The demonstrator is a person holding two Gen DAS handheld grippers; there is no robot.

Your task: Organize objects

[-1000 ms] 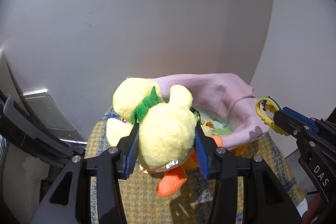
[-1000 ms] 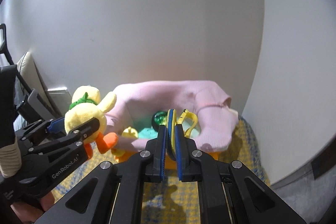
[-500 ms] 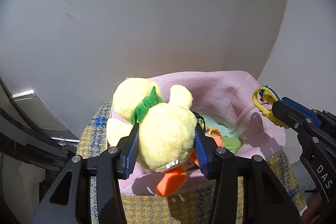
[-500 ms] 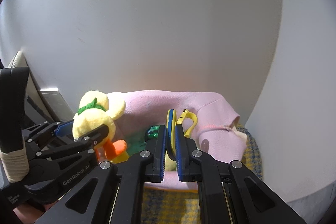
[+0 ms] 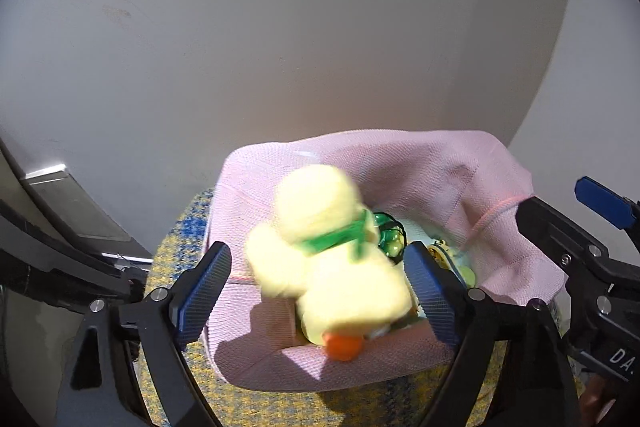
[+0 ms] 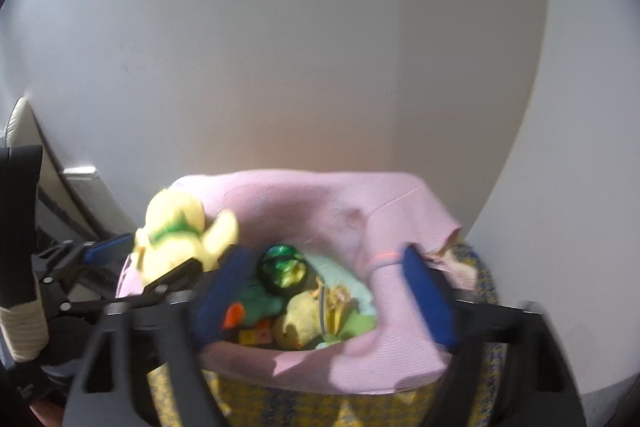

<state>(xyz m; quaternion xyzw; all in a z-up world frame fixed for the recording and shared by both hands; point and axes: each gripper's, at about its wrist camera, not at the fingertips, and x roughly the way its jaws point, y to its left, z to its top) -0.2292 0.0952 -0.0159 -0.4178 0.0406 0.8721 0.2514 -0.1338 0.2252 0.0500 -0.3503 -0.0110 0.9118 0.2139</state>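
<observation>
Yellow plush duck (image 5: 332,267) blurred between just-opened left hand-held gripper (image 5: 320,291), head toward pink fabric basket's (image 5: 440,163) far rim, right hand-held gripper (image 6: 320,291) just spread, empty

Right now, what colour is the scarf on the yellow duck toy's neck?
Green. The scarf on the duck toy shows best in the left wrist view.

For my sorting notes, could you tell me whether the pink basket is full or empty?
Partly full: the pink basket already holds a green ball and other small toys, and the yellow plush duck is blurred above its opening.
</observation>
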